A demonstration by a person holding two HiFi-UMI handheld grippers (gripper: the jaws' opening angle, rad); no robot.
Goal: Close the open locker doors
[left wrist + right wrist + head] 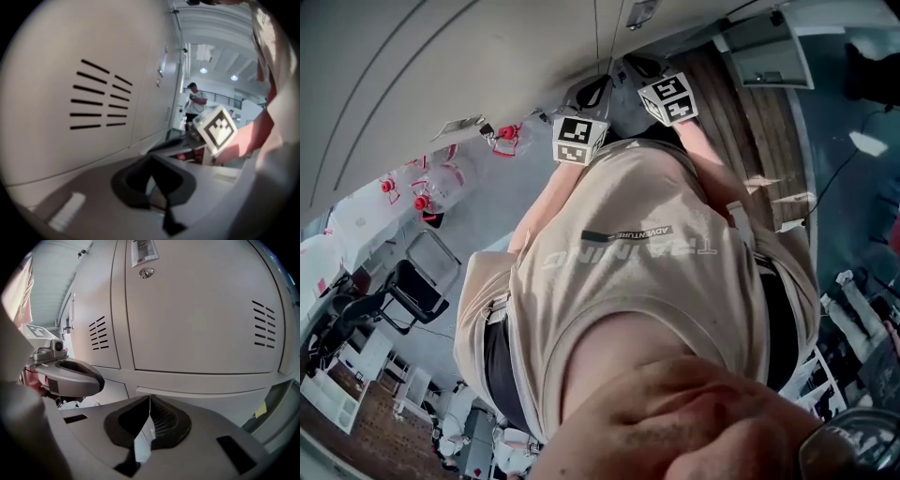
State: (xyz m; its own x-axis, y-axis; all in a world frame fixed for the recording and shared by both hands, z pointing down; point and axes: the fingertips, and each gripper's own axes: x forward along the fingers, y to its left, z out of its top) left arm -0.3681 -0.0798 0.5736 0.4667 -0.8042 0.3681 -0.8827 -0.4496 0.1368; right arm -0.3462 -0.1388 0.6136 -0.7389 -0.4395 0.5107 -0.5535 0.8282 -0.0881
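Observation:
Pale grey locker doors fill both gripper views. In the right gripper view a door [197,310] with a round lock [146,272] and vent slots lies flush in its frame. Just beyond my right gripper [149,400] is the top edge of a lower door [201,391]; I cannot tell whether it stands ajar. My right gripper is shut and holds nothing. My left gripper [151,158] is also shut and empty, close to a vented door [93,93]. In the head view only the two marker cubes [579,139] [667,97] show above my shirt.
More locker doors with handles [161,65] run away down the row. A person [194,103] stands far off in the hall. The right gripper's cube [215,129] is beside my left one. Black chairs [417,281] are at the head view's left.

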